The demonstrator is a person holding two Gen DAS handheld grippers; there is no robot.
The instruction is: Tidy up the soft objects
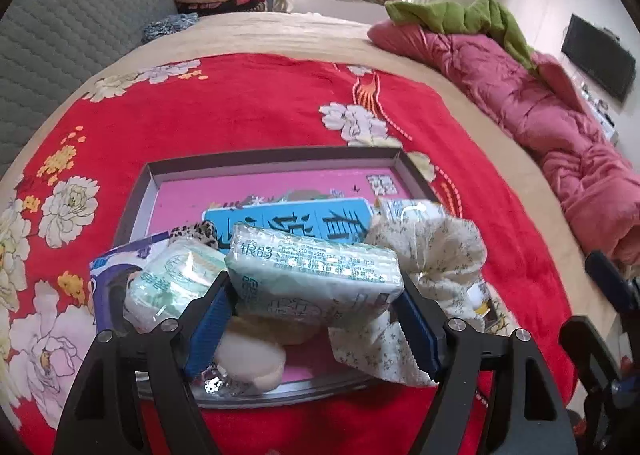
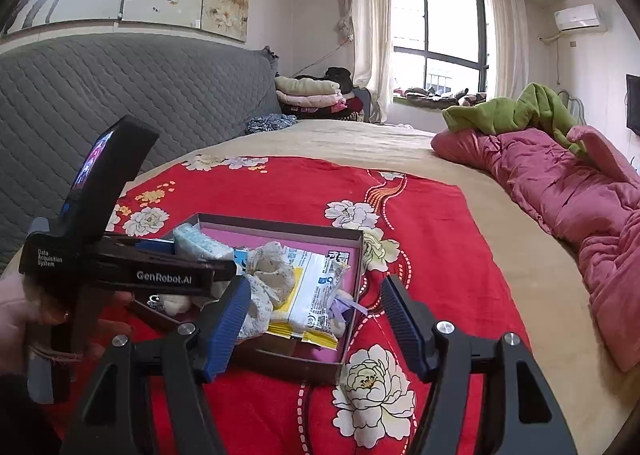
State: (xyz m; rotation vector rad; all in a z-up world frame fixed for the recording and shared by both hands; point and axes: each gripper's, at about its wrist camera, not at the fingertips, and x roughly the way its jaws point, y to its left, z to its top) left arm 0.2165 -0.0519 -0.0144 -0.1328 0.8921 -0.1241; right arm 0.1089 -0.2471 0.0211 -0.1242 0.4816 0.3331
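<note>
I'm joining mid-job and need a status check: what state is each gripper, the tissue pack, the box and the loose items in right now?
left gripper: shut on the tissue pack, over the box
tissue pack: held, tilted
right gripper: open, empty, near the box's front edge
box: open, no lid, resting on the red blanket
floral cloth: crumpled, inside the box
yellow packet: lying inside the box

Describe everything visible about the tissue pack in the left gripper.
The tissue pack is a soft rectangular brick in clear, crinkly plastic wrap with pale green printing and text. The left gripper holds it by its ends between blue ribbed pads, slightly tilted, above the shallow pink-lined box.
</note>
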